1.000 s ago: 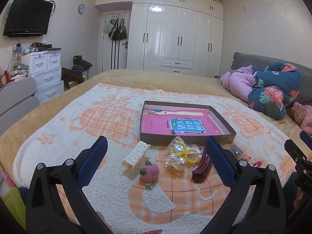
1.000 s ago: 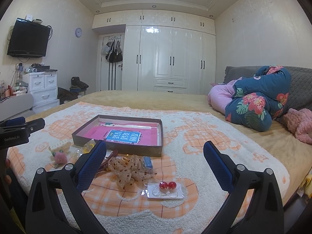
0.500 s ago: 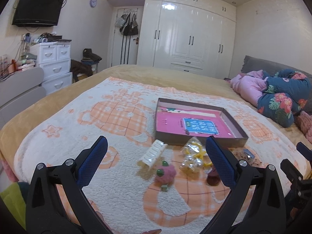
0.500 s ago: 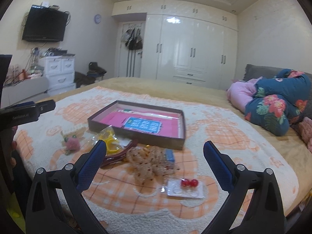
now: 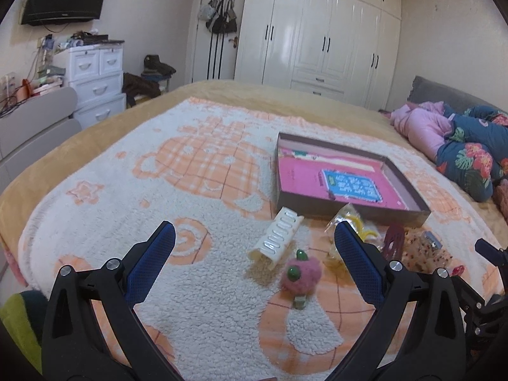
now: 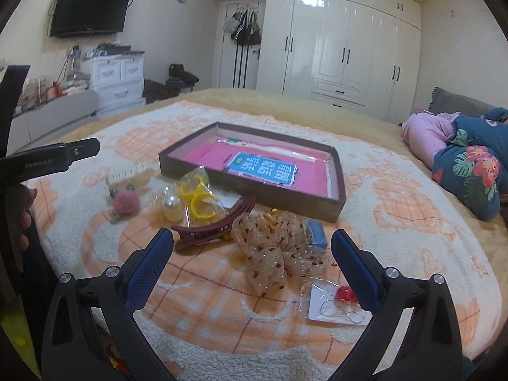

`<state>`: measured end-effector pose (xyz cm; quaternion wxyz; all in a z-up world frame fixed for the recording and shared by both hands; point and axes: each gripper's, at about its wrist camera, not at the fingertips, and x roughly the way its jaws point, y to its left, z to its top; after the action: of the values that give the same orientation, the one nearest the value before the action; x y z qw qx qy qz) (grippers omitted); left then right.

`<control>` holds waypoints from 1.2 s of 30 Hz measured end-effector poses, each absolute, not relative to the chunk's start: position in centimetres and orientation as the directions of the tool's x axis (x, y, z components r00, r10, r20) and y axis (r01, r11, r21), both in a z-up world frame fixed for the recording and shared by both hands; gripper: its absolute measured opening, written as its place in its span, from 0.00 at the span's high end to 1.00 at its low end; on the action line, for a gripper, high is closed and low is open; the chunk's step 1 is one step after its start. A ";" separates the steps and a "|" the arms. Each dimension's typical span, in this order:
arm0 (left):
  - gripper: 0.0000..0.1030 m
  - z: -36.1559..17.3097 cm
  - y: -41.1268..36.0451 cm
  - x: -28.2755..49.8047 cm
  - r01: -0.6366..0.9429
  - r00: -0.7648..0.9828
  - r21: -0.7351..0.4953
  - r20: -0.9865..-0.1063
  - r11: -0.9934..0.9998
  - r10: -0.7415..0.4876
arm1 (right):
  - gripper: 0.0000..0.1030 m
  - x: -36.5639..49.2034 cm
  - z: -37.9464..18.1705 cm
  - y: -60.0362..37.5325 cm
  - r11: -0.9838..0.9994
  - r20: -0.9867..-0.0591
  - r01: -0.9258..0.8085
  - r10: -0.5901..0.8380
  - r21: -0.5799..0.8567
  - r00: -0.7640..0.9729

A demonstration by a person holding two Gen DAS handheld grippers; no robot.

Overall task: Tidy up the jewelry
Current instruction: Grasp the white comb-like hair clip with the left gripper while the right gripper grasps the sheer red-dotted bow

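A shallow brown box [image 5: 346,212] with a pink bottom lies on the bed blanket; it also shows in the right wrist view [image 6: 254,197]. In front of it lie a white hair clip [image 5: 279,235], a pink pompom clip [image 5: 301,274] [image 6: 125,201], a bag of yellow rings [image 6: 200,198], pearl earrings [image 6: 171,204], a brown claw clip [image 6: 212,231], a dotted mesh bow [image 6: 270,250] and a card with red bead earrings [image 6: 339,304]. My left gripper [image 5: 254,247] is open and empty, just short of the pompom. My right gripper [image 6: 252,254] is open and empty over the bow.
The orange and white blanket [image 5: 190,174] covers the bed. Folded quilts [image 6: 470,165] lie at the right. A white drawer unit [image 5: 95,79] and a grey sofa [image 5: 35,127] stand at the left. White wardrobes [image 6: 343,47] line the far wall.
Both grippers have swung to the left and moved closer to the items. Both stay open and empty.
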<state>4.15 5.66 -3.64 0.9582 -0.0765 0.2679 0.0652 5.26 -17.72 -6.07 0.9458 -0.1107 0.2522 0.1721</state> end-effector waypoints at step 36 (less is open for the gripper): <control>0.77 -7.6 6.4 12.3 0.017 0.707 -0.193 -0.692 0.981 -0.148 | 0.94 7.5 -8.0 -17.7 0.891 -0.563 -0.420 0.261 -0.171 0.784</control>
<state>12.30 6.45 -7.55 0.9197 -0.0863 0.3804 -0.0448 7.51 -17.69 -7.97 0.9332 -0.1450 0.2734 0.1824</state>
